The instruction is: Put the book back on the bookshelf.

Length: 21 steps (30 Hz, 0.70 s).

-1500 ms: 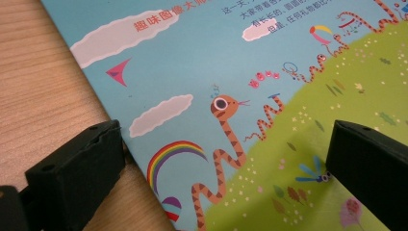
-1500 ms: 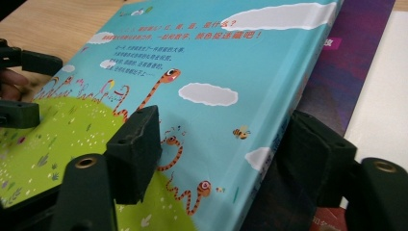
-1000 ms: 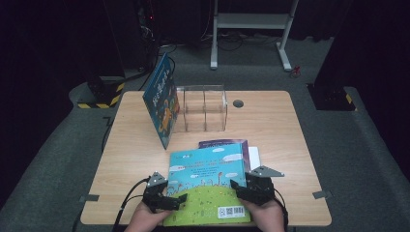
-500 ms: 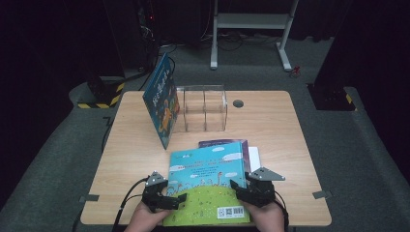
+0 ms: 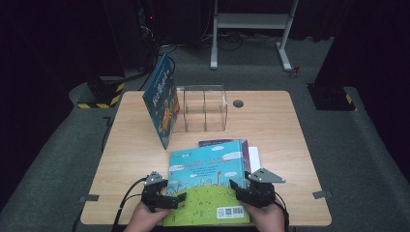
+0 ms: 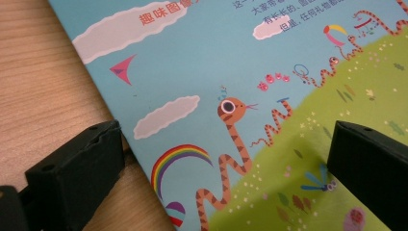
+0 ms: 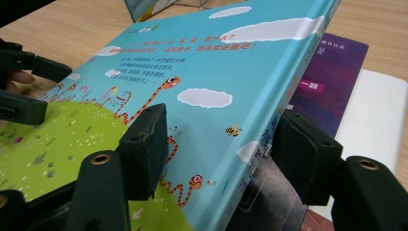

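My right hand-held gripper (image 5: 238,189) pinches the right edge of the picture book (image 5: 205,186), one jaw on the cover, one under. My left hand-held gripper (image 5: 180,198) is spread over its left edge. The book lies near me on the surface (image 5: 270,130), on a purple book (image 5: 245,147). Farther back stands a clear box (image 5: 203,108) with a blue book (image 5: 162,99) leaning beside it.
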### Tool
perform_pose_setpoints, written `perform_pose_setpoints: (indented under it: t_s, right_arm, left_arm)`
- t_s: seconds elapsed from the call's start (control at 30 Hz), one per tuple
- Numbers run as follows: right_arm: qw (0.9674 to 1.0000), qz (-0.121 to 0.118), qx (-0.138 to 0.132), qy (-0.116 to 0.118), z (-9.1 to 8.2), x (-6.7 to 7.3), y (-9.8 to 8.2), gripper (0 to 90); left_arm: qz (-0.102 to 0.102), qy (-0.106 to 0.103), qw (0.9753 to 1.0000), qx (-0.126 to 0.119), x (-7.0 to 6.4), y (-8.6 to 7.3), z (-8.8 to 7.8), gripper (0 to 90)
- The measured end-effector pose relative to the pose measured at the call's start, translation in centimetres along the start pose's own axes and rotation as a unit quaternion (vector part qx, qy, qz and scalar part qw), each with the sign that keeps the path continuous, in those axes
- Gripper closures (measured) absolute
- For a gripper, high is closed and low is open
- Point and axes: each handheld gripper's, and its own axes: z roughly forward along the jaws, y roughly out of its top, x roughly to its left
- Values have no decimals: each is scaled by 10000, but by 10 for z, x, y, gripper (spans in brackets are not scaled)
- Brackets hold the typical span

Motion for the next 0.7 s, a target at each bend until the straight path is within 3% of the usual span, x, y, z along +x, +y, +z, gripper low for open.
perform_pose_setpoints:
  t_s: [0.23,0.33,0.53,0.7]
  right_arm:
    - [9998,-144,-145,-9,-3,3,1,382]
    - [9995,-211,-219,-19,-5,5,2,381]
    - [9991,-288,-293,-34,-7,8,3,382]
    - [9984,-397,-394,-41,-9,9,4,382]
  left_arm:
    - [-183,-195,9996,-29,5,0,-1,0]
    - [-113,-225,9997,-65,5,0,-2,0]
    - [-162,-288,9994,-84,7,0,-3,0]
    - [-399,-555,9976,-84,13,1,-3,0]
